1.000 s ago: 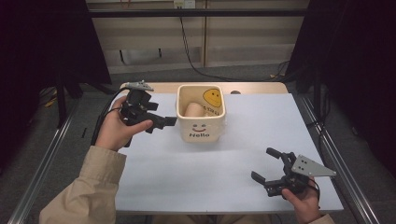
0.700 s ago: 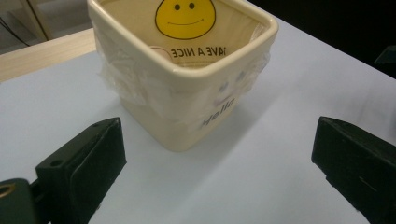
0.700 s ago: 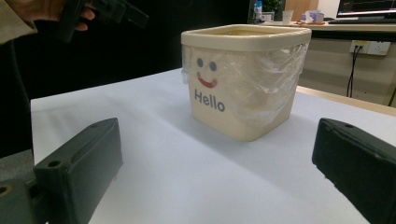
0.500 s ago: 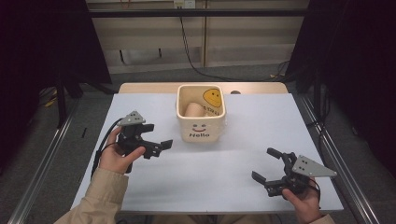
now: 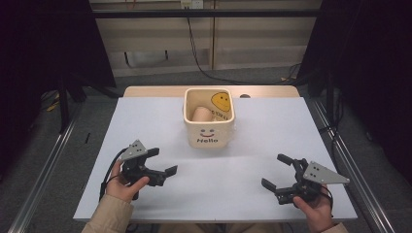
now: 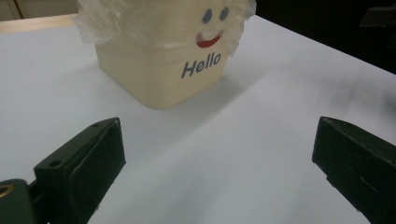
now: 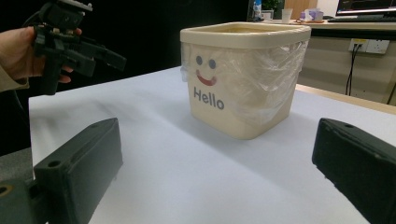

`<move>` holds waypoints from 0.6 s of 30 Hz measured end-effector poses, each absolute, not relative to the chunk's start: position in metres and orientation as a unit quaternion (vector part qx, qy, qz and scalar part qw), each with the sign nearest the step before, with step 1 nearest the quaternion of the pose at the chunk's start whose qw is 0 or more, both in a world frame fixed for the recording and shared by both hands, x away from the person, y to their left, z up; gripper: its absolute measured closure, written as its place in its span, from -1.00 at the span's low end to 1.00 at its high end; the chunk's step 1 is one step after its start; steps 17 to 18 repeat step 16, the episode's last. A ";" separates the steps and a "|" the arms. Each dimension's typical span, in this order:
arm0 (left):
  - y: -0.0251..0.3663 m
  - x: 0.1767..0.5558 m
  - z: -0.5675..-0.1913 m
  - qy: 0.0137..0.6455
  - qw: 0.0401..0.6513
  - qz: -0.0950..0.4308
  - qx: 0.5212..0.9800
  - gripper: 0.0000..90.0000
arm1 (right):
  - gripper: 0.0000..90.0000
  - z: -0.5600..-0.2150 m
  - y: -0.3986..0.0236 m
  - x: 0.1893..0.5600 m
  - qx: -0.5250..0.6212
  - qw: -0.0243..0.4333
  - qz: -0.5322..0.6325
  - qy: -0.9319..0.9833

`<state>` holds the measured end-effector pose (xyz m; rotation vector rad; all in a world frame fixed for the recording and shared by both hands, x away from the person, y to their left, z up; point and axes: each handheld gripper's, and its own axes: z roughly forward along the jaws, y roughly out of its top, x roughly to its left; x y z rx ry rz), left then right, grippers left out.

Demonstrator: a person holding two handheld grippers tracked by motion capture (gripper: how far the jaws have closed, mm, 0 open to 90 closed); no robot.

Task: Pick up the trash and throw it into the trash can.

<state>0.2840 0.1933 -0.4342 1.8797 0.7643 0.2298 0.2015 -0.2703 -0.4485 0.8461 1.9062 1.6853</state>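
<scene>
Left tongs [image 5: 163, 161] and right tongs [image 5: 277, 171] hover low over the white counter [image 5: 218, 184], both gaping and empty. Between and beyond them stands the cream square plastic bin [image 5: 210, 131], plastic-lined, printed "Hello" under a smiley.

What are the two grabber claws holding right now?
Nothing. The left gripper and right gripper both hang open over the table, apart from the bin.

Cream "Hello" bin [image 7: 243, 79] on white table [image 7: 187, 172], plastic liner [image 7: 268, 70], left gripper [image 7: 100, 58] far left
</scene>
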 end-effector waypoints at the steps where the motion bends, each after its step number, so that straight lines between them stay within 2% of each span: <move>1: 0.194 0.282 -0.437 0.319 0.527 0.095 0.782 -0.95 | -0.97 -0.448 -0.270 0.201 0.307 0.228 0.612 0.692; 7: 0.192 0.270 -0.449 0.289 0.532 0.103 0.790 -0.95 | -0.97 -0.448 -0.269 0.202 0.305 0.227 0.611 0.694; 18: 0.193 0.265 -0.452 0.282 0.544 0.118 0.781 -0.96 | -0.97 -0.448 -0.268 0.202 0.304 0.227 0.610 0.695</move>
